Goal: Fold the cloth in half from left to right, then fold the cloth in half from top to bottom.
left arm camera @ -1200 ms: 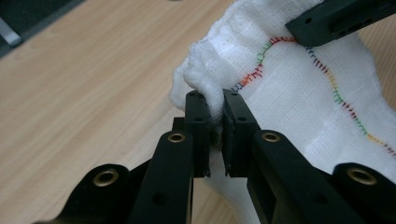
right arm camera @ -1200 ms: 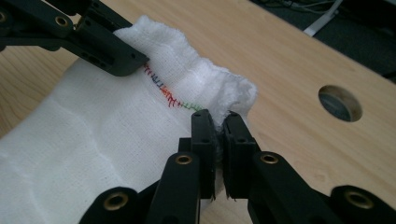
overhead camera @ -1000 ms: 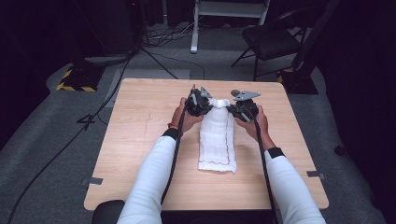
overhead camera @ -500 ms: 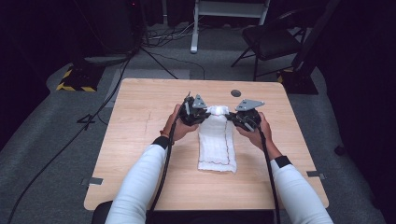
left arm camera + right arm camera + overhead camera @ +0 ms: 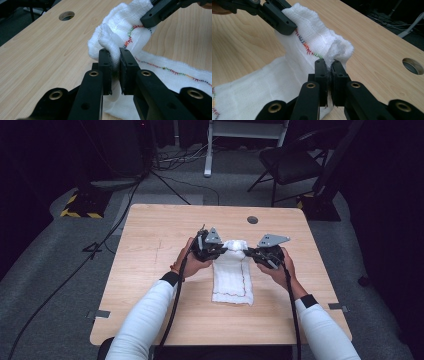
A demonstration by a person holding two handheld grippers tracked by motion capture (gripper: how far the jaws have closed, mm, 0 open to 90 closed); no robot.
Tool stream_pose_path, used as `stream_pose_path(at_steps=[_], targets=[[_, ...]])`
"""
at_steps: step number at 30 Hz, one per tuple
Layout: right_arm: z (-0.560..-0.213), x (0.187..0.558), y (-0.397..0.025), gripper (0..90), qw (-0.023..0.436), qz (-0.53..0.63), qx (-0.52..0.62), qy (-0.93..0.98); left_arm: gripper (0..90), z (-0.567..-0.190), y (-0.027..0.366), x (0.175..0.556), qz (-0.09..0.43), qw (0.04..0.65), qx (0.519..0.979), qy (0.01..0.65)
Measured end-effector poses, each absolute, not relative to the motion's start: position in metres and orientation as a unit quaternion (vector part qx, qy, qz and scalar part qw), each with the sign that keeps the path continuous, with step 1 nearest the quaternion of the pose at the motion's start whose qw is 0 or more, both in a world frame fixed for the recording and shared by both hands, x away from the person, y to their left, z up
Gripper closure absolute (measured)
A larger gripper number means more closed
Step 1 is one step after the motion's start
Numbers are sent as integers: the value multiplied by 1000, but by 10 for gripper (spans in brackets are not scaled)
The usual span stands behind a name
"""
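Left gripper (image 5: 115,72): jaws are clamped on a far corner of the white cloth (image 5: 231,279).
Right gripper (image 5: 327,82): the other far corner is pinched shut.
Cloth: its far end is lifted, the rest lies mid-table.
Step judged: folding towards the person; corners are best kept level and brought evenly over.
Room: bare wooden table (image 5: 150,250) is left all round; edges are well apart.

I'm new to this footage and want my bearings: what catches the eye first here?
A white cloth with a multicoloured stitched hem lies mid-table, its far end lifted. The left gripper and right gripper each pinch a far corner of it. Beyond them, a round hole sits near the table's far edge.
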State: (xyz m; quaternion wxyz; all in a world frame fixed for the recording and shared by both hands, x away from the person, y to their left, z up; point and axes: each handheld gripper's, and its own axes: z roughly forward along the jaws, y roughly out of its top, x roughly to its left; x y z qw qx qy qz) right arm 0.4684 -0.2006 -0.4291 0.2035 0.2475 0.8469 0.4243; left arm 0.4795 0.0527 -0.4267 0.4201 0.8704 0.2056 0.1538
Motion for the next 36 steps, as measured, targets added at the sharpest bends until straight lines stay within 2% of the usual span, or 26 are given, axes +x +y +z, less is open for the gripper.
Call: stream_pose_path(at_steps=[20, 36], targets=[[-434, 438, -204, 858, 175, 436, 210, 858, 796, -430, 61, 448, 139, 410, 883, 183], [-438, 415, -206, 855, 169, 430, 195, 865, 777, -438, 68, 422, 139, 396, 894, 159]])
